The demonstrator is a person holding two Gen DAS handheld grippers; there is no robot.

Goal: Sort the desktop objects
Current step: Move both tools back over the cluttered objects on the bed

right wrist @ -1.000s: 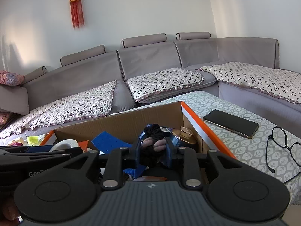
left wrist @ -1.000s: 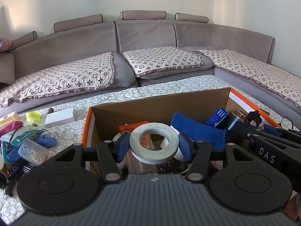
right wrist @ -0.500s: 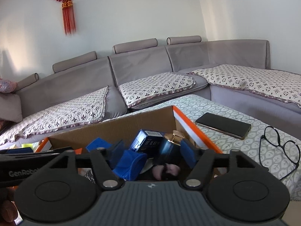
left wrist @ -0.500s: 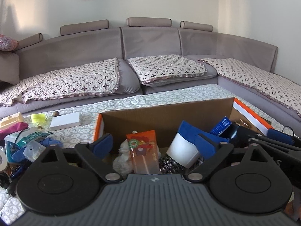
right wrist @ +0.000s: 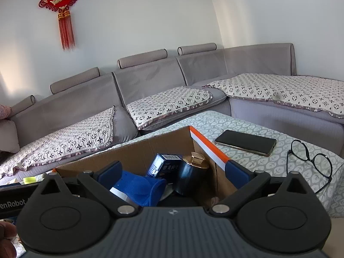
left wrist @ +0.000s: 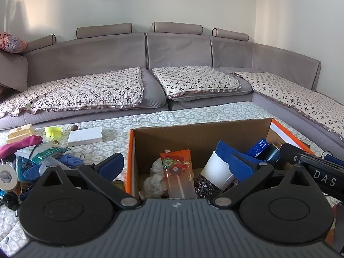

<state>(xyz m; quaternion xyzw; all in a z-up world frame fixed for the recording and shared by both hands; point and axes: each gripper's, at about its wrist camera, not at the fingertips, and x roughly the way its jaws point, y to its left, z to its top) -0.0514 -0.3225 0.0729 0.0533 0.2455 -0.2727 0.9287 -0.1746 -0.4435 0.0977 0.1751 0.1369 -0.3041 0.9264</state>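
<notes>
Low table under a grey leaf-print quilted cloth point(left wrist: 193, 116), grey sectional sofa point(left wrist: 178, 49) wrapping it from 9 to 3 o'clock, red knot ornament point(right wrist: 62, 2) on the white wall. Open orange-edged cardboard box point(left wrist: 200, 135) sits dead ahead with an orange packet point(left wrist: 178, 172), white plush toy point(left wrist: 154, 178) and blue items inside; loose clutter at 9 o'clock includes a white flat box point(left wrist: 85, 137) and a yellow cup point(left wrist: 51, 131). Left gripper point(left wrist: 178, 167) and right gripper point(right wrist: 174, 172) jaws opening, spread wide, nothing between them; black phone point(right wrist: 245, 142) and black glasses point(right wrist: 309, 161) lie at 2 o'clock.

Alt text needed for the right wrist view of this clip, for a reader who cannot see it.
The right gripper, its jaws opening with nothing between them, hangs over an open cardboard box holding a dark bottle with a gold cap, a small dark blue carton and blue fabric. A black phone and glasses lie right of it; a grey sofa stands behind.
</notes>
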